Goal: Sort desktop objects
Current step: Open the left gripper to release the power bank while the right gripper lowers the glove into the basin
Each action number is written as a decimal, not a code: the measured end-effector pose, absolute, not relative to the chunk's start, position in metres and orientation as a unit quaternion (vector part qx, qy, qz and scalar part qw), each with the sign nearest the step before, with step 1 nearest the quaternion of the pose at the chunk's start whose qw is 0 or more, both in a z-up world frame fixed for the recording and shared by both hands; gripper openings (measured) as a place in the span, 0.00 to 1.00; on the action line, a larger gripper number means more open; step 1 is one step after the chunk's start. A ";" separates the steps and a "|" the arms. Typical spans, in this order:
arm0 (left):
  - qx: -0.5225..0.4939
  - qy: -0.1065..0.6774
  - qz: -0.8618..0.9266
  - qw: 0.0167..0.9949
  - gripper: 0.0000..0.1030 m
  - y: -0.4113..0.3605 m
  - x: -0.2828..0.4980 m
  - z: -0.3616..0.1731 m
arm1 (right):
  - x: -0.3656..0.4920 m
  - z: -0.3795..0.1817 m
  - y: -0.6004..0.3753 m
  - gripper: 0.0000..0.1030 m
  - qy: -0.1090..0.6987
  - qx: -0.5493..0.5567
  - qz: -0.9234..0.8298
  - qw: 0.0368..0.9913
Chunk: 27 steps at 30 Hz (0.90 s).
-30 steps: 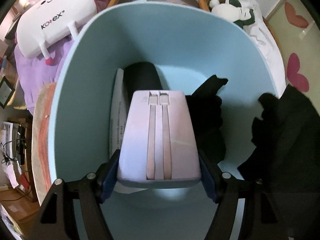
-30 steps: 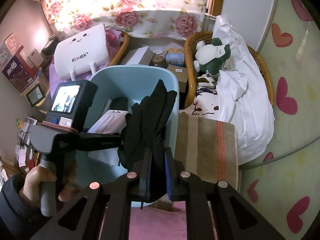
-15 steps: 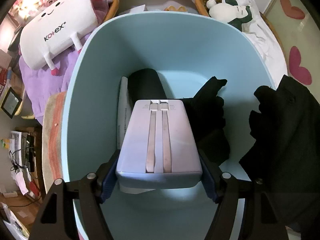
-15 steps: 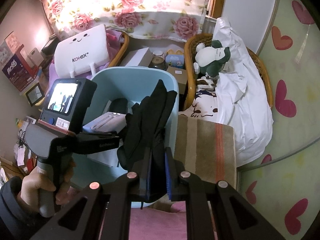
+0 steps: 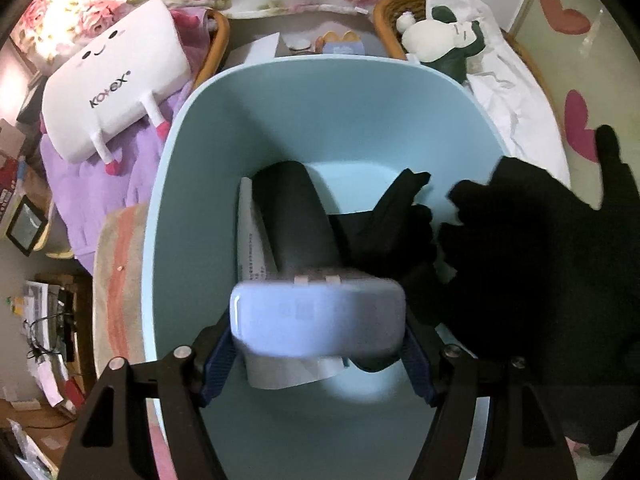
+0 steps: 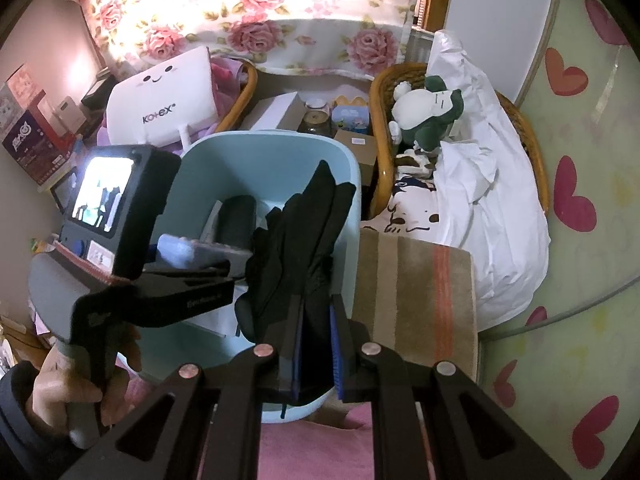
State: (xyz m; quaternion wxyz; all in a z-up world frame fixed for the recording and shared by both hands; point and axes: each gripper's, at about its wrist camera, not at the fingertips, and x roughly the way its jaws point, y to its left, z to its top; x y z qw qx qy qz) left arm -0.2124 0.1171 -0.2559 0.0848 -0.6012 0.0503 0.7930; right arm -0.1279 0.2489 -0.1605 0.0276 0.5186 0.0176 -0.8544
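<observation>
1. The light blue bin (image 5: 192, 216) is serving as the landmark; its opening is filling the middle of the left wrist view.
2. The left gripper (image 5: 318, 344) is hanging over the near part of the bin, its 2 blue-padded fingers (image 5: 216, 364) pressing on either side of a pale lavender box (image 5: 318, 314), which is blurred and showing its short end to the camera.
3. Inside the bin, a dark grey oblong case (image 5: 296, 216) is lying beside a white printed paper (image 5: 250, 240), both toward the bin's left wall.
4. A black glove (image 5: 384, 224) is lying inside the bin, to the right of the grey case.
5. The right gripper (image 6: 316, 344) is sitting at the bin's near right rim, its jaws nearly together and pinching a second black glove (image 6: 304, 240), which is standing up over the bin's right edge.
6. A person's hand (image 6: 60, 384) is gripping the left gripper's handle, left of the bin.
7. A white Kotex plush (image 5: 112, 92) is lying beyond the bin's far left corner.
8. A striped beige mat (image 6: 416, 292) is lying just right of the bin.
</observation>
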 end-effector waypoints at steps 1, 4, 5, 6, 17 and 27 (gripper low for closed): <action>-0.602 0.048 0.792 0.086 0.73 0.116 -0.212 -0.257 | -0.128 -0.161 0.248 0.12 0.017 0.519 -0.854 0.029; -0.604 0.045 0.791 0.087 0.73 0.115 -0.210 -0.258 | -0.130 -0.162 0.244 0.12 0.020 0.518 -0.854 0.032; -0.602 0.047 0.792 0.087 0.73 0.115 -0.210 -0.258 | -0.131 -0.162 0.243 0.12 0.021 0.518 -0.855 0.033; -0.600 0.049 0.794 0.087 0.73 0.115 -0.209 -0.257 | -0.131 -0.163 0.241 0.12 0.022 0.518 -0.855 0.035; -0.603 0.067 0.791 0.079 0.73 0.115 -0.210 -0.261 | -0.135 -0.164 0.237 0.49 0.019 0.517 -0.855 0.039; -0.611 0.078 0.785 0.063 0.73 0.118 -0.210 -0.266 | -0.133 -0.163 0.237 0.49 0.018 0.518 -0.854 0.045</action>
